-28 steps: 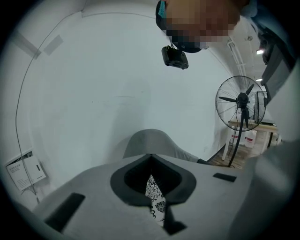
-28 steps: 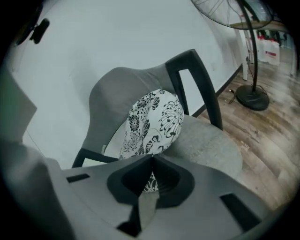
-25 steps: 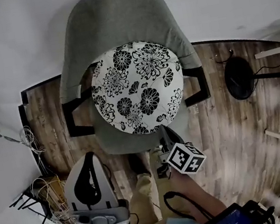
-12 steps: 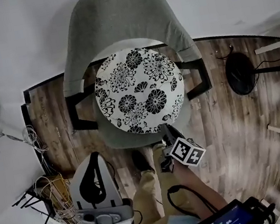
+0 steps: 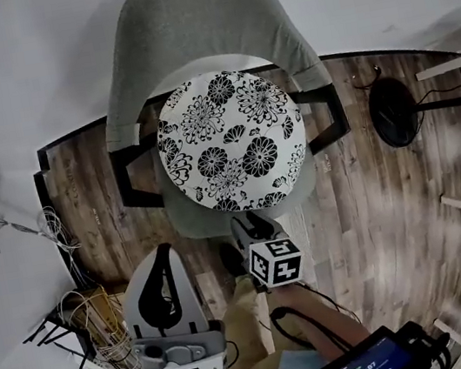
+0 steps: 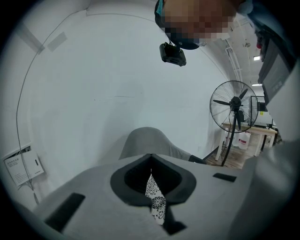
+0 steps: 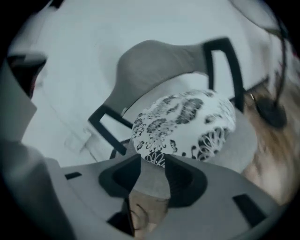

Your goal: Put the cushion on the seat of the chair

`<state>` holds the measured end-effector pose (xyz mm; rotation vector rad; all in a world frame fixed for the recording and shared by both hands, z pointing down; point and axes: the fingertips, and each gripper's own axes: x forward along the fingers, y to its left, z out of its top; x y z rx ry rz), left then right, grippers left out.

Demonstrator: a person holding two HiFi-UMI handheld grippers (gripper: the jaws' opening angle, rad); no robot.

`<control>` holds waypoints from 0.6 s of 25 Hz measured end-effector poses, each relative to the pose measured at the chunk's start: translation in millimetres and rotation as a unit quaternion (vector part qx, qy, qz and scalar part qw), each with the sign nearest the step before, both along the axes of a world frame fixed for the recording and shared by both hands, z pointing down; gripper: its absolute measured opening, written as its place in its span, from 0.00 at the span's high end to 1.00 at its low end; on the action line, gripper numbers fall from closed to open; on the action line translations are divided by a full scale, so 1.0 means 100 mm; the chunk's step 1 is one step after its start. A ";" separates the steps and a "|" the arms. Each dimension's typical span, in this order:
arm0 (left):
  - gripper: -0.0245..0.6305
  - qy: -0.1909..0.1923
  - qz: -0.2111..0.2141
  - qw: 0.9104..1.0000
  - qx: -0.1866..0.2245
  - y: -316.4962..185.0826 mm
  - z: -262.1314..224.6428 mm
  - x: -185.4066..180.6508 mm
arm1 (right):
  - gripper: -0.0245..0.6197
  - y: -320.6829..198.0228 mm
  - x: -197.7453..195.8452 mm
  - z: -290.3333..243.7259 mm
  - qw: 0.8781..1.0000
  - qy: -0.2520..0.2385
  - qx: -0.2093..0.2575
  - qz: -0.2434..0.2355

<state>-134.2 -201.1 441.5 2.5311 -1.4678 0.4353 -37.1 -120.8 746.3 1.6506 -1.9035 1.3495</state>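
cushion: a round cushion [image 5: 231,139] with a black and white flower print is seen lying flat on the seat [image 5: 187,227] of a grey chair [image 5: 184,19], which is viewed from above.

change in cushion: a second ago it was hanging over the front of the seat. it is now set further back, near the backrest, and a strip of bare seat is shown in front of it.

right tongs: the right tongs [image 5: 248,219] are seen with the jaws spread apart and nothing gripped. the cushion's near edge is seen just beyond the tips, and grey seat is shown in the gap between them.

change in right tongs: they were at the cushion's front rim a moment ago. they have since been drawn slightly back and swung toward the person's left.

left tongs: the left tongs [image 5: 162,253] are held low and well apart from the chair. the jaws are pressed almost together, and only a thin slit is left, through which a sliver of the distant print is glimpsed. nothing is gripped.

meaning for the task: the cushion appears to have been placed and let go, so the task is judged to be essentially done. at most, a small nudge to centre it may be left.
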 end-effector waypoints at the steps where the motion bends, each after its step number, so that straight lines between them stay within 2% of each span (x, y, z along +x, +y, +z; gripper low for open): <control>1: 0.95 0.000 0.000 1.000 0.000 0.01 0.02 -0.02 | 0.70 -0.03 -0.11 -0.05 0.994 0.073 0.023 -0.077; 2: 0.95 0.001 -0.001 1.000 -0.001 0.02 0.03 -0.04 | 0.71 -0.05 -0.21 -0.10 0.974 0.152 0.050 -0.158; 4: 0.95 0.002 -0.002 1.000 0.000 0.04 0.07 -0.09 | 0.72 -0.06 -0.34 -0.12 0.907 0.291 0.089 -0.292; 5: 0.95 0.002 -0.002 1.000 0.000 0.05 0.10 -0.11 | 0.73 -0.06 -0.37 -0.07 0.875 0.335 0.097 -0.336; 6: 0.95 0.003 -0.004 1.000 -0.001 0.07 0.12 -0.14 | 0.73 -0.05 -0.39 0.00 0.851 0.363 0.097 -0.366; 7: 0.95 0.004 -0.006 1.000 -0.002 0.09 0.15 -0.16 | 0.72 -0.05 -0.40 0.09 0.835 0.379 0.093 -0.389; 9: 0.95 0.005 -0.012 1.000 -0.005 0.13 0.19 -0.21 | 0.72 -0.07 -0.42 0.24 0.811 0.398 0.082 -0.420; 11: 0.95 0.004 -0.016 1.000 -0.008 0.17 0.21 -0.27 | 0.72 -0.11 -0.42 0.34 0.795 0.411 0.076 -0.439; 15: 0.95 -0.004 -0.025 1.000 -0.012 0.23 0.27 -0.42 | 0.73 -0.16 -0.41 0.54 0.780 0.426 0.058 -0.455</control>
